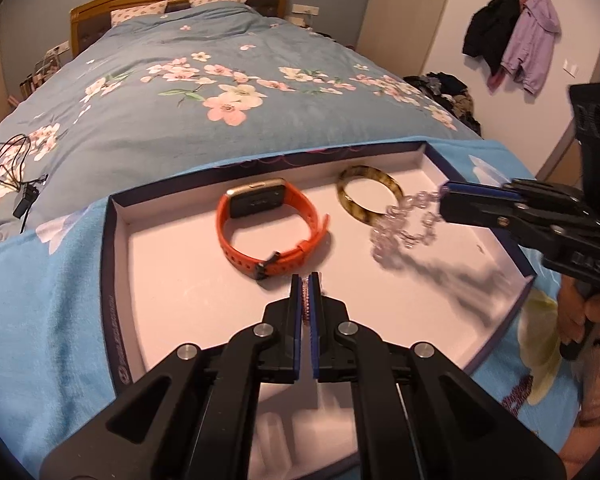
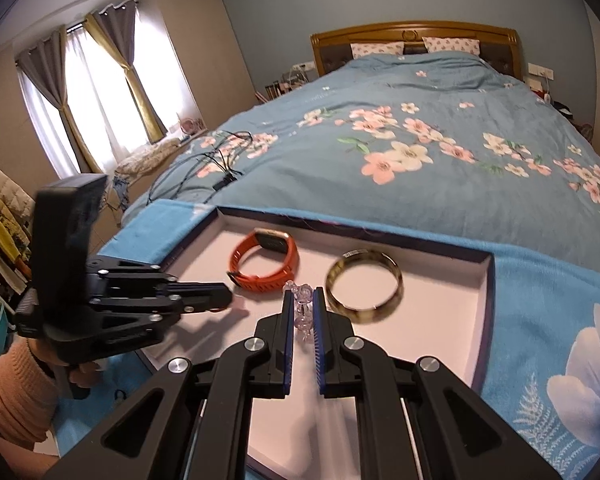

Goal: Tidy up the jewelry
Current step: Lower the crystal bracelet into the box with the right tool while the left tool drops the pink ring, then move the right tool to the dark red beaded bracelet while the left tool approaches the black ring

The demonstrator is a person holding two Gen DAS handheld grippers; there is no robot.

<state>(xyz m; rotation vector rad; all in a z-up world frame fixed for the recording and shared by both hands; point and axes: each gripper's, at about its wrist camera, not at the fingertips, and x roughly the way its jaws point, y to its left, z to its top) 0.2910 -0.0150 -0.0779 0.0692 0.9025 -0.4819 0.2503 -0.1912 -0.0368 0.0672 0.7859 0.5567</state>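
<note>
A shallow white-lined box (image 1: 116, 240) lies on the bed. In it, from the left: an orange watch (image 1: 270, 226) on its edge, long axis sideways; the left claw (image 1: 306, 280) clamped on a small pink beaded piece, mostly hidden; a tortoiseshell bangle (image 1: 350, 196) lying flat; and the right claw (image 1: 444, 196) gripping a blurred, dangling clear-bead bracelet (image 1: 404, 226).

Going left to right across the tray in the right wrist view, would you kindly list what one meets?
Left tongs → orange watch → clear bead bracelet in the right tongs → tortoiseshell bangle → tray's right wall.
</note>
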